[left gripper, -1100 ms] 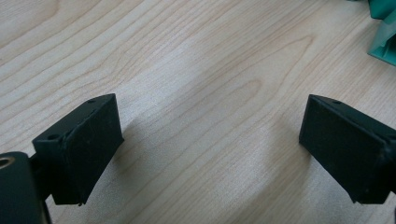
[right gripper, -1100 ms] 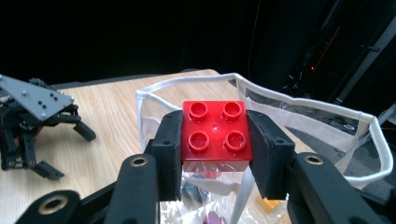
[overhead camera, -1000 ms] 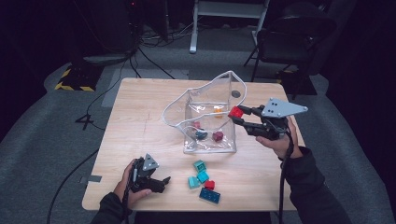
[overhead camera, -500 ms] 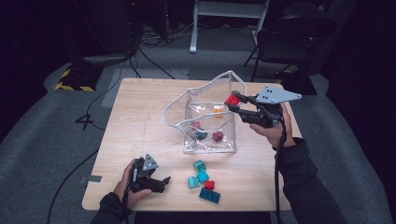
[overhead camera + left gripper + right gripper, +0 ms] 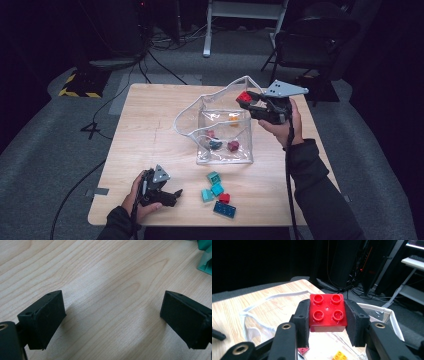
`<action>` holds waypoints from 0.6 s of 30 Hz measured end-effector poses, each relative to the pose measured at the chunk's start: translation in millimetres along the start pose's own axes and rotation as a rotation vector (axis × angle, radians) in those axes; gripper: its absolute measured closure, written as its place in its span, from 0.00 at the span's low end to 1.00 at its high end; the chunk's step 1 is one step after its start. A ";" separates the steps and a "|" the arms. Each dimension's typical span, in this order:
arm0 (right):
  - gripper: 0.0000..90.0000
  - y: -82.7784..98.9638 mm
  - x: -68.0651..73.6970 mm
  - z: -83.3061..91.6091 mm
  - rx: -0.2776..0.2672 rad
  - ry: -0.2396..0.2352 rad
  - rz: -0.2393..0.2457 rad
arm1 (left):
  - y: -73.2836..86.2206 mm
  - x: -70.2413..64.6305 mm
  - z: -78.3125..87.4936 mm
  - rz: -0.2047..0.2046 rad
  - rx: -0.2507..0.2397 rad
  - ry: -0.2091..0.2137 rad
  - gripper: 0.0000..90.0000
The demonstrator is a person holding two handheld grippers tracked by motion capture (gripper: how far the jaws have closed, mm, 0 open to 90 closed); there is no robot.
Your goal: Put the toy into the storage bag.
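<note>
Though clamped — red brick (image 5: 327, 312) above bag (image 5: 272, 296)

Dim room, grey carpet (image 5: 45, 150), black chair (image 5: 310, 40), floor cables (image 5: 165, 65).

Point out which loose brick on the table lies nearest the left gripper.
The teal brick at the left of the cluster; the blue one lies farther right.

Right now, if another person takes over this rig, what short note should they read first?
Right gripper: shut on a red brick, held above the open clear bag.
Left gripper: open, holding nothing, low over the table near its front edge.
Done: a few bricks already lie inside the bag.
Left: drop the red brick in, then bag the loose bricks in front of it.
</note>
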State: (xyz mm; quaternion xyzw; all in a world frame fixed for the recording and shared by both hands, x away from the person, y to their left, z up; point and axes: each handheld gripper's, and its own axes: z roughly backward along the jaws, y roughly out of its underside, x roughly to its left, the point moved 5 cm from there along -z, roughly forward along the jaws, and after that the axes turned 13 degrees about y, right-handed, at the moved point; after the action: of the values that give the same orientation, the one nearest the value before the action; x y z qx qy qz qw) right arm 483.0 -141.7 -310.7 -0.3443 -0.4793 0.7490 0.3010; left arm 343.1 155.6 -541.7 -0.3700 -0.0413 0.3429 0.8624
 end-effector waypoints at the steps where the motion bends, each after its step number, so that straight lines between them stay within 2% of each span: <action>1: 0.66 -0.3 -1.1 -2.0 0.003 0.003 -0.002 | 0.0 0.0 0.0 0.000 0.000 0.000 0.07; 6: 0.66 -2.0 -6.2 -13.8 0.022 0.010 -0.021 | 0.0 -0.1 0.0 0.000 0.000 0.000 0.07; 18: 0.66 1.9 -10.0 -40.8 0.087 0.032 -0.022 | 0.1 -0.1 0.0 0.001 0.000 0.000 0.07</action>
State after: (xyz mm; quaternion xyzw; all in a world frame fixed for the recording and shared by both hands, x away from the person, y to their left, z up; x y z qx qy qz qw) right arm 521.5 -129.3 -322.5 -0.3377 -0.4452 0.7602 0.3314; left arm 343.0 155.6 -541.7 -0.3700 -0.0414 0.3433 0.8623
